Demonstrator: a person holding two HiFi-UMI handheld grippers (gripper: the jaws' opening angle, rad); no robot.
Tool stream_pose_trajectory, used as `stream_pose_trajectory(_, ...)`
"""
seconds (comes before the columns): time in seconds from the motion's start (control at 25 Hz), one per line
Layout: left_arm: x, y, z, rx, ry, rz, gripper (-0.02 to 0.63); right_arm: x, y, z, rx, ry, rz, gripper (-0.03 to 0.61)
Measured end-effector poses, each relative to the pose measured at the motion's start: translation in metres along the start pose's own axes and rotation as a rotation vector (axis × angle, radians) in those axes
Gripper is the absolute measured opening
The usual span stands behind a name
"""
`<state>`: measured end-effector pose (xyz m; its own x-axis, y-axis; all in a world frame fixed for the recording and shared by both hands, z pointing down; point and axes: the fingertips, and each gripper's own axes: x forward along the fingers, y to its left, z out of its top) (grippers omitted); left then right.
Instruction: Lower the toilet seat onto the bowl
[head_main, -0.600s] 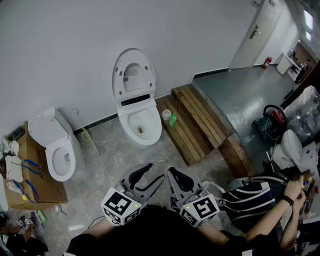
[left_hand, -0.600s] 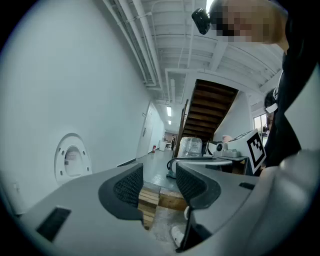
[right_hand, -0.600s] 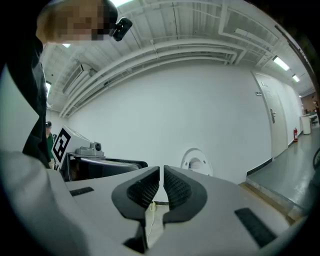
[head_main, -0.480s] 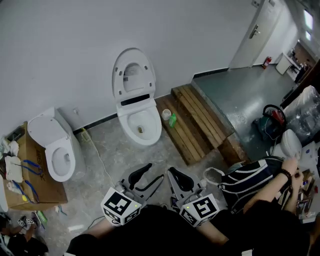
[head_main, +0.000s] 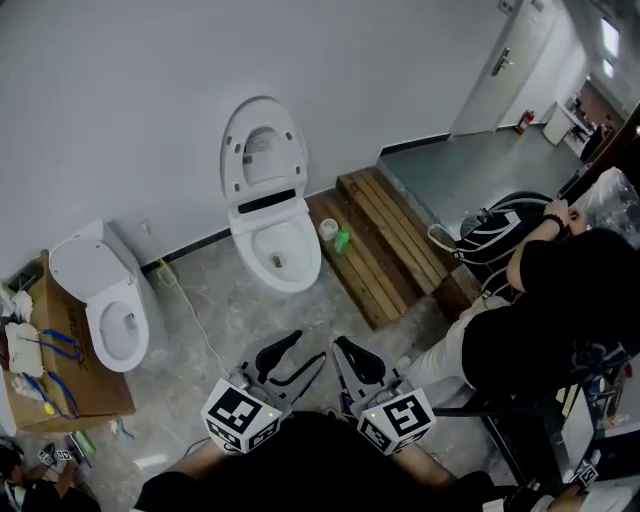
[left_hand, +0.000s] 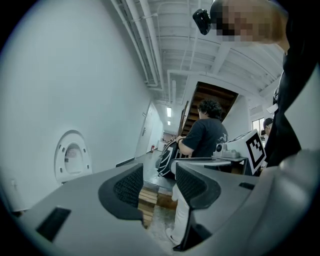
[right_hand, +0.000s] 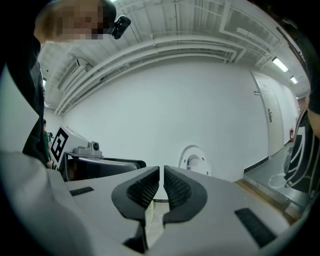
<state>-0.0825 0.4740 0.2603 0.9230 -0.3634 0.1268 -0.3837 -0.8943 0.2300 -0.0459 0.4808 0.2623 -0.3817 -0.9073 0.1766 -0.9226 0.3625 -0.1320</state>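
A white toilet stands against the wall, its seat and lid (head_main: 262, 150) raised upright above the open bowl (head_main: 276, 252). Both grippers hover low over the floor, well short of the toilet and touching nothing. My left gripper (head_main: 293, 358) is open with nothing between its black pads. In the left gripper view the raised seat (left_hand: 72, 157) shows far off at the left, beside that gripper (left_hand: 159, 185). My right gripper (head_main: 356, 360) is shut and empty. In the right gripper view the seat (right_hand: 194, 160) sits small just above the closed gripper (right_hand: 161, 185).
A second toilet (head_main: 105, 300) stands at the left beside a cardboard box (head_main: 95, 398) holding tools. A wooden platform (head_main: 385, 240) with a green bottle (head_main: 344, 240) lies right of the bowl. A person in black (head_main: 560, 320) stands at the right with a striped bag (head_main: 500, 235). A cable (head_main: 195, 310) runs along the floor.
The person at the right has stood up and carried the striped bag farther from me, toward the platform. Both grippers have stayed where they were.
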Motion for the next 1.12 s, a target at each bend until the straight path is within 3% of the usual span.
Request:
stream_pose_trajectory(0.36, -0.022, 0.019, -0.014, -0.042, 0.012, -0.040, 0.215, 0.017, 0.027, -0.021, 0.021, 0.060, -0.034, 0.051)
stream_pose_trajectory(0.68, -0.002, 0.036, -0.025, -0.084, 0.058, -0.049, 0.215, 0.038, 0.013, -0.033, 0.060, 0.100, -0.020, 0.051)
stream_pose_trajectory(1.12, 0.072, 0.102, -0.004, -0.073, 0.044, 0.113, 0.215, 0.107, -0.067, -0.018, 0.094, 0.099, 0.123, 0.051)
